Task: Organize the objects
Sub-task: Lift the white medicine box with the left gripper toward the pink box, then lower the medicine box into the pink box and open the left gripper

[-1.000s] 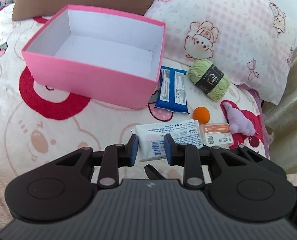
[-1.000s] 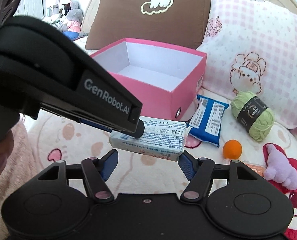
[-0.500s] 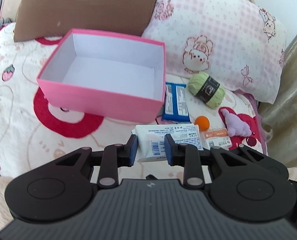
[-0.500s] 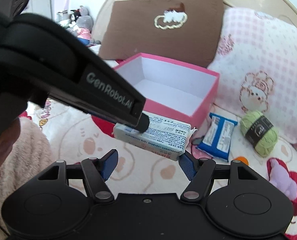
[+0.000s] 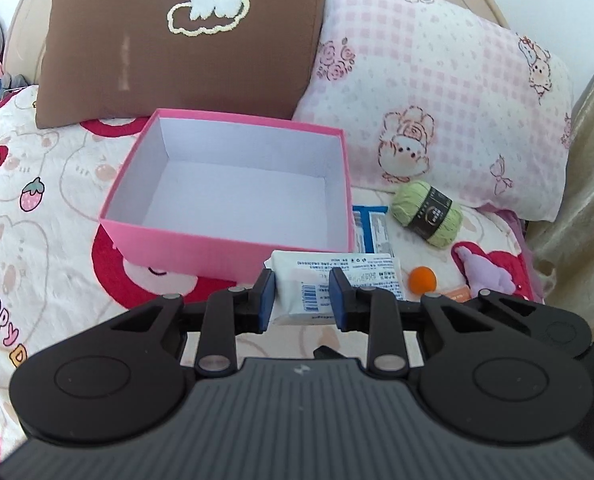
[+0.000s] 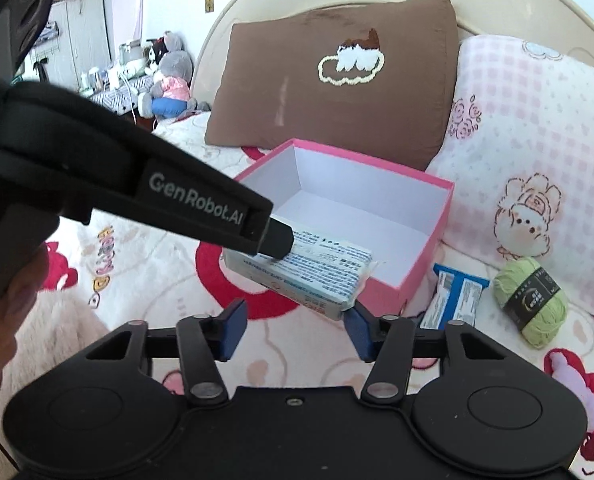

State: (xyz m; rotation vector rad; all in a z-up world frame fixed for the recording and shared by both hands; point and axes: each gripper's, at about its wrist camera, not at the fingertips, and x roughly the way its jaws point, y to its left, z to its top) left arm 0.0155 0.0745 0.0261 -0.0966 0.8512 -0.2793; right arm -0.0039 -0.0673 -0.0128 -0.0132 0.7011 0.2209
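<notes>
A white tissue pack point(image 5: 349, 276) with blue print hangs in the air, and my left gripper point(image 5: 301, 297) is shut on its near end. Just beyond the pack stands the empty pink box point(image 5: 225, 248) on the blanket. In the right wrist view the left gripper's finger point(image 6: 279, 240) bears on the pack point(image 6: 301, 276), in front of the box point(image 6: 425, 264). My right gripper point(image 6: 297, 330) sits just under and behind the pack with its jaws closing. Its right fingertip is at the pack's corner, while the left pad is clear of it.
Right of the box lie a blue snack packet point(image 5: 371, 228), a green yarn ball point(image 5: 427, 216), an orange ball point(image 5: 422, 279), a purple plush point(image 5: 485, 272) and an orange card pack point(image 5: 457, 292). A brown pillow point(image 5: 177, 40) and a pink pillow point(image 5: 437, 100) stand behind.
Both grippers have risen, the left lifting the tissue pack off the blanket, so the box shows more from above. The right gripper's jaws have narrowed.
</notes>
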